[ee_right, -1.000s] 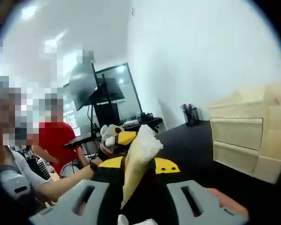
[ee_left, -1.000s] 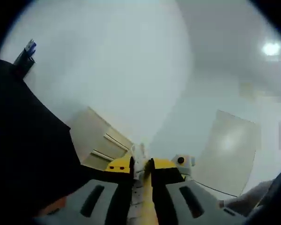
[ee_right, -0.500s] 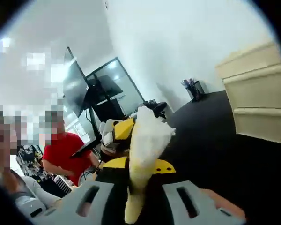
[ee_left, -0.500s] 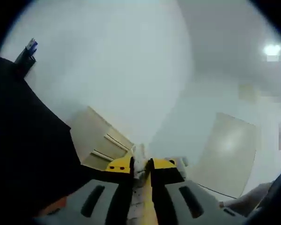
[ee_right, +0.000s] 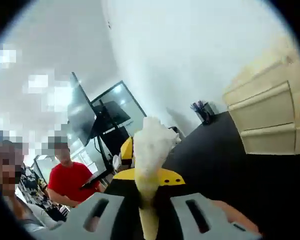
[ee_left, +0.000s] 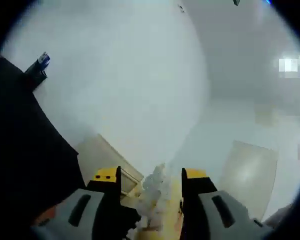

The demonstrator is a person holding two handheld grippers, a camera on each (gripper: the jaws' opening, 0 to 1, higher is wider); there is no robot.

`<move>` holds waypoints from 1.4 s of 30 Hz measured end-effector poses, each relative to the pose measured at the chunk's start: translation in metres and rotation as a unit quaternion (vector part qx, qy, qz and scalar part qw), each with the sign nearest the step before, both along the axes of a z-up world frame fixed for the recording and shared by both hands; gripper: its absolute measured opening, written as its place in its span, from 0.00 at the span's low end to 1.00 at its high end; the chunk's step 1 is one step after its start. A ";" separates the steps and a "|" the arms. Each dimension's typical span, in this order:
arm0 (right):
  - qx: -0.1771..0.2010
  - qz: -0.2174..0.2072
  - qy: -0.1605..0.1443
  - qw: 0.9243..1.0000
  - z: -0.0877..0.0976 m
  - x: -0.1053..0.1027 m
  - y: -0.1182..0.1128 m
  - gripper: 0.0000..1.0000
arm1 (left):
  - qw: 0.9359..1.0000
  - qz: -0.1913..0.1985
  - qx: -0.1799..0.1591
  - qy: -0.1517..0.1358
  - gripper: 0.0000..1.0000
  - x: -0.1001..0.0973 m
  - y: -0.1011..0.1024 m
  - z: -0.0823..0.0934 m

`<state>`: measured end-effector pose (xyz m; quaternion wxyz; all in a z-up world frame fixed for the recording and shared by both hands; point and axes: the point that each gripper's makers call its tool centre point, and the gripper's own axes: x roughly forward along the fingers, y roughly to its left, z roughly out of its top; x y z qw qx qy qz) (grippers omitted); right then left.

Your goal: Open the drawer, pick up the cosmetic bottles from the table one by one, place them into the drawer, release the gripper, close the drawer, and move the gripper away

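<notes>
a pale bottle (ee_right: 149,165) is clamped in the right gripper (ee_right: 149,192), its long axis pointed up and forward along the jaws. the left gripper (ee_left: 151,177) is spread open around a crinkled bottle (ee_left: 155,192) lying lengthwise between the jaws

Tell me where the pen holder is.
In the right gripper view, the pen holder stands on the black table against the white wall, left of the cream drawer unit.

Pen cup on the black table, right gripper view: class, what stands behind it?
A bare white wall rises directly behind the pen cup. The cup hides the wall's base there.
</notes>
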<state>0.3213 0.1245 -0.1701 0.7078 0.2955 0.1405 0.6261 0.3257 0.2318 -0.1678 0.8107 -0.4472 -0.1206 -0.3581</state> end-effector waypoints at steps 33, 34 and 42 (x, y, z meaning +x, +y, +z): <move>0.197 -0.092 0.049 0.975 0.050 0.049 -0.030 0.09 | 0.995 -0.085 -0.051 0.005 0.45 0.010 -0.071 0.007; 0.197 -0.093 0.049 0.975 0.050 0.049 -0.030 0.09 | 0.995 -0.086 -0.057 0.008 0.41 0.011 -0.070 0.005; 0.207 -0.103 0.075 0.970 0.042 0.049 -0.031 0.09 | 0.993 -0.092 -0.072 0.009 0.29 0.011 -0.070 0.005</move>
